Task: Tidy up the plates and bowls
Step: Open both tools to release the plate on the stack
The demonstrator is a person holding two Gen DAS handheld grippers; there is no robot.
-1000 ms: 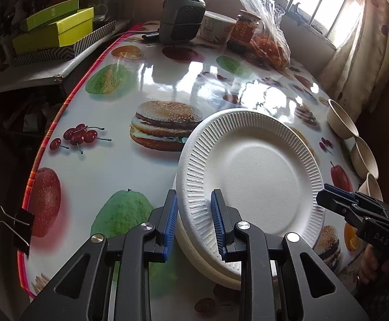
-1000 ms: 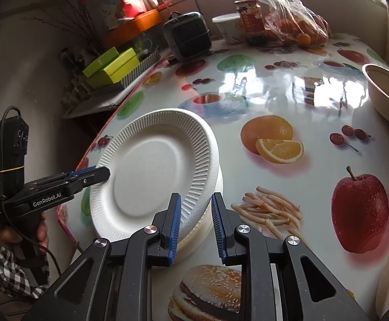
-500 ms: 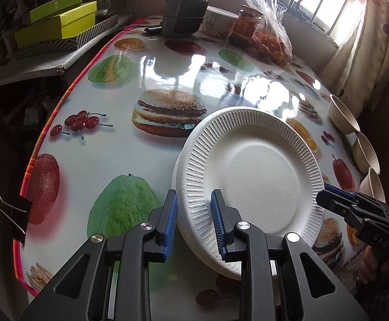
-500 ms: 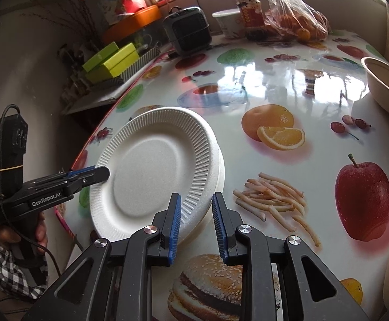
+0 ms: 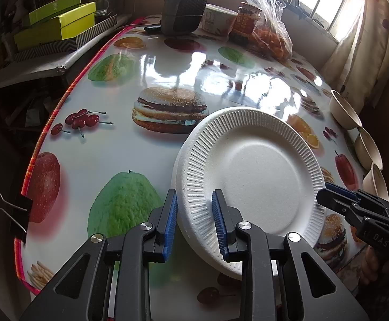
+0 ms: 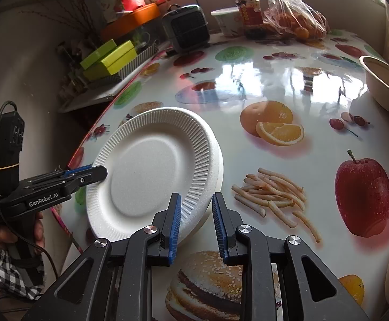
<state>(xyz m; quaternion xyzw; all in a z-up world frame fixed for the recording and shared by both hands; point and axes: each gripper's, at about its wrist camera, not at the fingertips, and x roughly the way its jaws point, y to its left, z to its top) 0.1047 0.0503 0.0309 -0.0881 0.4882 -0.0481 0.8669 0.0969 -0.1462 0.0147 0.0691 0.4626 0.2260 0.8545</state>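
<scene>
So the person is standing at the table (image 5: 114,147) with a hand-held gripper in each hand, and both are pinching the same white foam plate (image 5: 256,171) by opposite sides of its rim. A second ago that plate was hovering tilted over the plates underneath (image 6: 220,165), with a clear gap showing at the near edge. Now it's sitting down into the pile, and I'm only seeing a thin sliver of the lower ones peeking out. The hands themselves are barely moving. The new bit is that the left hand-held gripper (image 5: 194,219) is just starting to ease its jaws apart, with the ribbed rim still sitting between the blue pads. The right hand-held gripper (image 6: 195,219) is staying clamped on the opposite rim, not loosening at all yet. I'm reading that as the drop-off happening right now: plate nested, left side letting go first. The stack is sitting near the table's front corner, close to the edge, so I'm guessing the right side needs to release gently and not drag it. The bowls (image 5: 344,109) are still lined up along the far right side, untouched — probably next in line.
</scene>
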